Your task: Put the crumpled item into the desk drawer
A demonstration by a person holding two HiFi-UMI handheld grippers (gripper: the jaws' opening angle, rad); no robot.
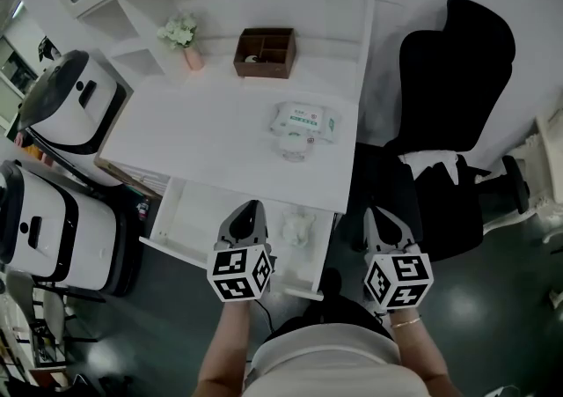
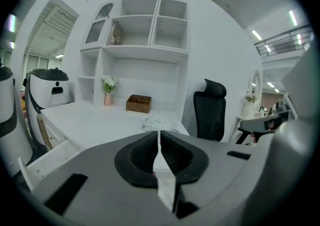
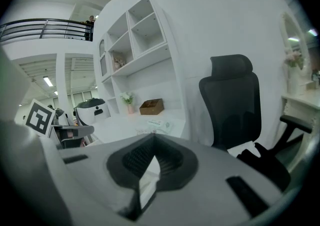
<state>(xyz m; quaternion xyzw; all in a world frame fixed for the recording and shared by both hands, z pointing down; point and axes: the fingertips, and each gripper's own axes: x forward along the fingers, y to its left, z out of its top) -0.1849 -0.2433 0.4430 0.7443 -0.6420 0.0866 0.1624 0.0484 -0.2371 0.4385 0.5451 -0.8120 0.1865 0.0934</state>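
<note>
A crumpled white item [image 1: 297, 228] lies in the right part of the open desk drawer [image 1: 195, 215], which is pulled out below the white desk [image 1: 211, 127]. My left gripper [image 1: 251, 209] hangs over the drawer just left of the item, jaws shut with nothing between them; its pads meet in the left gripper view too [image 2: 159, 136]. My right gripper [image 1: 384, 214] is held right of the drawer, in front of the chair. It is also shut and empty [image 3: 152, 138].
On the desk lie a pack of wipes [image 1: 304, 120], a brown wooden box [image 1: 265, 52] and a small flower vase [image 1: 186, 41]. A black office chair [image 1: 453, 78] stands to the right. Two white-and-black machines [image 1: 62, 105] stand on the left.
</note>
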